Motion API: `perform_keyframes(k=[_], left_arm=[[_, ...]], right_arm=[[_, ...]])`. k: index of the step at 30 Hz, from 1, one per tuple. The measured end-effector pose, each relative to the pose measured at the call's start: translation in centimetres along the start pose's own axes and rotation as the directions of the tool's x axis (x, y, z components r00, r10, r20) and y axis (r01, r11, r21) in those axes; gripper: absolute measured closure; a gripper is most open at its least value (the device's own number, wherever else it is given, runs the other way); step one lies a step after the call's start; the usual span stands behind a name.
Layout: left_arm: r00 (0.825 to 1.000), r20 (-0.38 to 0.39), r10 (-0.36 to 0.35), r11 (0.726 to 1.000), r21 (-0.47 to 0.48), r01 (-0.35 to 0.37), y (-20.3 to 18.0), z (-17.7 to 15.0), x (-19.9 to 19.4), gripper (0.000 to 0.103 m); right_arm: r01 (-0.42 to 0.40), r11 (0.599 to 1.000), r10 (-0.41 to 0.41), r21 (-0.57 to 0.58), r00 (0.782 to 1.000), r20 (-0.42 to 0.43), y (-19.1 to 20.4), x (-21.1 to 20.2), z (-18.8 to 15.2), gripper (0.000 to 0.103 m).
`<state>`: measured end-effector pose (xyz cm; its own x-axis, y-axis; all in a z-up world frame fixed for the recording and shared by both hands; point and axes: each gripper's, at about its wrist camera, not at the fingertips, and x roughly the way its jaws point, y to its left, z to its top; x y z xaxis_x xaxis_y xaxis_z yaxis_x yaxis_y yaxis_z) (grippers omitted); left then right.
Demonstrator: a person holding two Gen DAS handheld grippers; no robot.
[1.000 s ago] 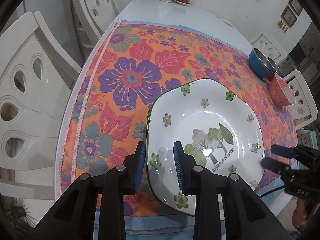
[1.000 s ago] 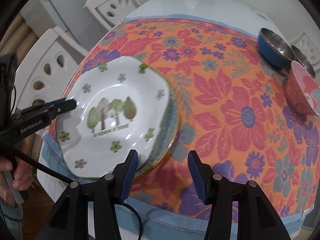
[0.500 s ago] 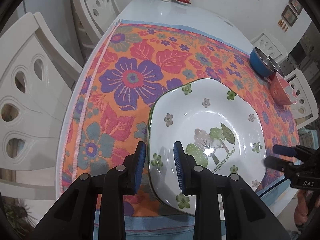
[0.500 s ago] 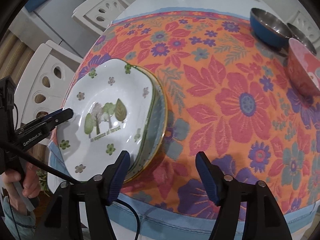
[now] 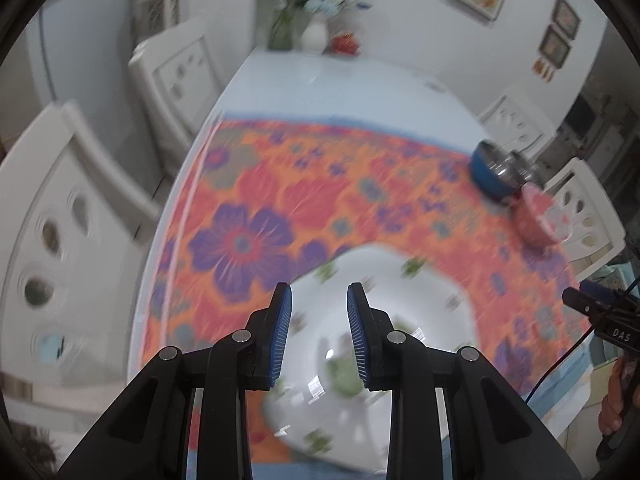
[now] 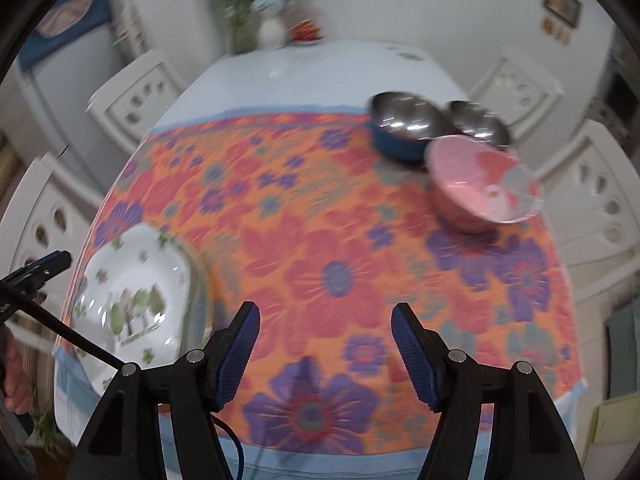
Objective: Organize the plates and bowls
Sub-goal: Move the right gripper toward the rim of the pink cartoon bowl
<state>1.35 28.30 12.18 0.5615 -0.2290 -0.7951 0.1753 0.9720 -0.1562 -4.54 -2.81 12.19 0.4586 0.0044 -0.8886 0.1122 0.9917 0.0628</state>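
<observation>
A white plate with tree and flower print [image 5: 404, 332] lies on top of another plate on the floral cloth at the table's near left corner; it also shows in the right wrist view [image 6: 132, 292]. My left gripper [image 5: 319, 336] is open and empty above the plate's left part. My right gripper [image 6: 325, 354] is wide open and empty over the cloth, right of the plates. A pink bowl [image 6: 482, 190], a blue steel bowl [image 6: 404, 128] and a second steel bowl [image 6: 478, 122] stand at the far right. Both views are blurred.
The orange floral cloth [image 6: 320, 240] covers the near half of the white table [image 6: 320, 76]. White chairs [image 5: 60, 232] stand around it. A vase with flowers [image 6: 272, 28] and a small red dish stand at the far end.
My left gripper has let go of the plate's rim, opened and lifted. My right gripper has swung right and up, away from the plates, toward the bowls.
</observation>
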Motion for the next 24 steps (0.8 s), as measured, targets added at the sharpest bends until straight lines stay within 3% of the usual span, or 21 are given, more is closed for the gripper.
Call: perform_keyframes(k=[6,9,11,16,19,24], left_arm=[[0.994,0.051,-0.096,0.991,0.1,0.091,-6.7,3.2,-0.4,0.077],[0.99,0.054,-0.131,0.982,0.147,0.122,-11.0,4.5,-0.1,0.059],[0.987,0.066,-0.149,0.978,0.159,0.137,-13.4,5.0,0.3,0.041],[0.973,0.029,-0.231,0.96,0.167,0.223,-19.0,6.4,2.4,0.041],[0.957,-0.04,-0.288,0.95,0.112,0.29,-21.9,7.1,5.5,0.041],[0.936,-0.107,-0.335,0.939,0.045,0.341,-25.4,7.1,10.2,0.043]], right_arm=[[0.054,0.99,-0.063,0.129,0.996,0.063,-6.9,-2.4,0.9,0.03],[0.04,0.981,-0.055,0.187,0.996,0.072,-10.3,-2.6,1.6,0.03],[0.038,0.978,-0.054,0.206,0.996,0.074,-12.4,-2.7,2.1,0.03],[0.026,0.972,-0.043,0.235,0.997,0.068,-17.5,-2.0,3.4,0.03],[-0.02,0.967,0.008,0.253,0.999,0.05,-20.0,-0.7,4.5,0.03],[-0.022,0.976,0.021,0.218,1.0,0.007,-22.1,2.0,5.9,0.03]])
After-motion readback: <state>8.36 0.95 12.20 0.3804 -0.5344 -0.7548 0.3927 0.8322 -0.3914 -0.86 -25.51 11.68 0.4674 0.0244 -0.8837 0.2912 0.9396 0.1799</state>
